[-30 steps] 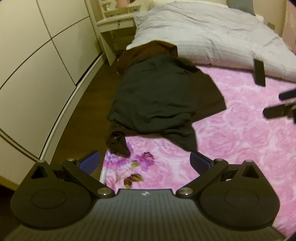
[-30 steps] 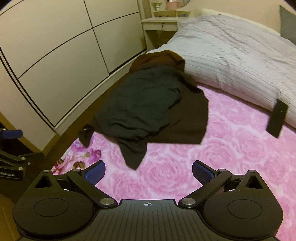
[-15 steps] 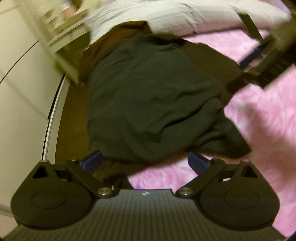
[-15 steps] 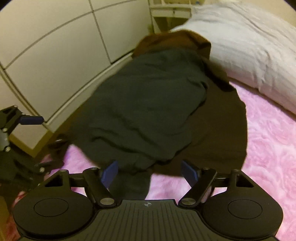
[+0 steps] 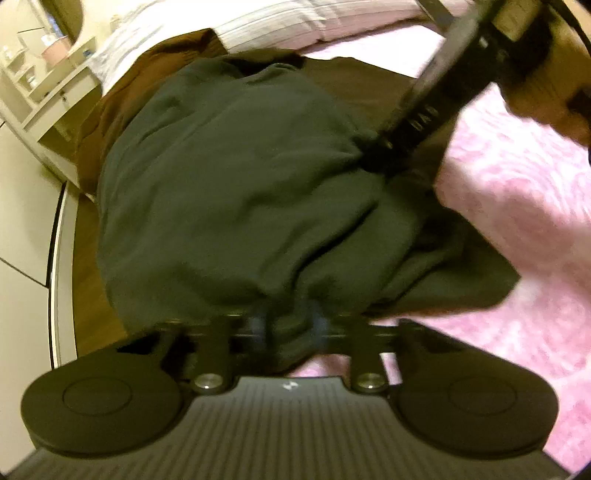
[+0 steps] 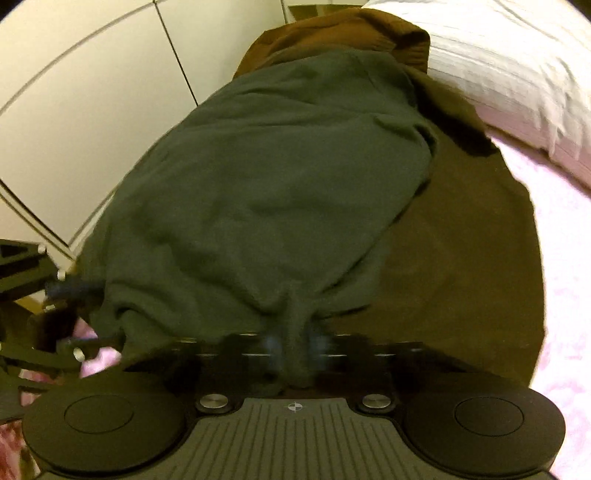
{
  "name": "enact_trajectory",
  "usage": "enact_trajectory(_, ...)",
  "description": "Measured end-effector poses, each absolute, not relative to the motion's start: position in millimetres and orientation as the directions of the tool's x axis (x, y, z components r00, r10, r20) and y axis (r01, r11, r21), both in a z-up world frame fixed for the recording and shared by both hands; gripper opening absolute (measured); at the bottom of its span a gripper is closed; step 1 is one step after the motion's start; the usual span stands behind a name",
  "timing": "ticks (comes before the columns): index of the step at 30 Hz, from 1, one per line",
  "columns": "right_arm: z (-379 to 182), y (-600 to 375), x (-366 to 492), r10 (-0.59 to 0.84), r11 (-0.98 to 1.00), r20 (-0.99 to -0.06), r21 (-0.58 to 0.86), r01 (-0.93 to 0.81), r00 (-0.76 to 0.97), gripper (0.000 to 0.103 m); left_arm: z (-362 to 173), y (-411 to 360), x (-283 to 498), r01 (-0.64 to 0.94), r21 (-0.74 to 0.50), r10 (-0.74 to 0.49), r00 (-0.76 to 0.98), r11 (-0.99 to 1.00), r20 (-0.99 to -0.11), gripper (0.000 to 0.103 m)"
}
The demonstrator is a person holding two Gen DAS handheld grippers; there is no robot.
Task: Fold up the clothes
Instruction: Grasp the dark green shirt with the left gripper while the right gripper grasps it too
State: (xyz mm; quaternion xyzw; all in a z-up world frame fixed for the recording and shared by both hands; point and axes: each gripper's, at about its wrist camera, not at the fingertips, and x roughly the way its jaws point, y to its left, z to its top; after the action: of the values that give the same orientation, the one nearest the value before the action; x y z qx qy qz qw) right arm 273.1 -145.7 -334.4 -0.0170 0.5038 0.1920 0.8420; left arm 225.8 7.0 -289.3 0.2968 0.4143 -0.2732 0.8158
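A dark green garment (image 5: 236, 177) (image 6: 277, 177) lies crumpled on a brown garment (image 5: 122, 99) (image 6: 454, 258), at the edge of a bed. My left gripper (image 5: 288, 326) is at the green garment's near hem, jaws closing, with a bunch of the cloth pinched between its blue pads. My right gripper (image 6: 295, 347) is closing in the same way on a fold of the hem further right. In the left wrist view the right gripper (image 5: 384, 158) reaches down onto the cloth. In the right wrist view the left gripper (image 6: 70, 291) sits at the garment's left corner.
The clothes rest on a pink rose-patterned blanket (image 5: 517, 192) (image 6: 561, 258). Behind them is a white duvet (image 5: 295, 18) (image 6: 498, 55). Cream wardrobe doors (image 6: 92, 110) and a strip of wooden floor (image 5: 85, 277) run along the left. A cream nightstand (image 5: 44, 81) stands at the far left. A hand (image 5: 546, 92) holds the right gripper.
Both grippers dropped from above the bed to the green garment's near hem. Their jaws went from wide open to closed on bunched cloth.
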Motion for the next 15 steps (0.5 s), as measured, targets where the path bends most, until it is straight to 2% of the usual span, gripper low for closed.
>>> enact_trajectory(1,-326,-148,272,0.311,0.923,-0.85,0.165,-0.347,0.424,0.005,-285,5,224,0.697,0.259,-0.2,0.504,0.669,-0.84,0.001)
enact_trajectory(2,-317,-149,270,0.316,0.921,-0.846,0.165,-0.353,0.43,0.004,-277,4,222,0.695,0.259,-0.205,0.509,0.671,-0.836,0.0)
enact_trajectory(10,-222,-205,196,0.428,0.886,-0.76,0.244,-0.395,0.489,0.003,-190,-40,154,0.752,0.239,-0.348,0.529,0.614,-0.774,0.0)
enact_trajectory(15,-198,-251,116,0.412,0.897,-0.774,0.25,-0.365,0.481,0.003,-151,-81,76,0.802,0.158,-0.439,0.467,0.576,-0.768,0.0)
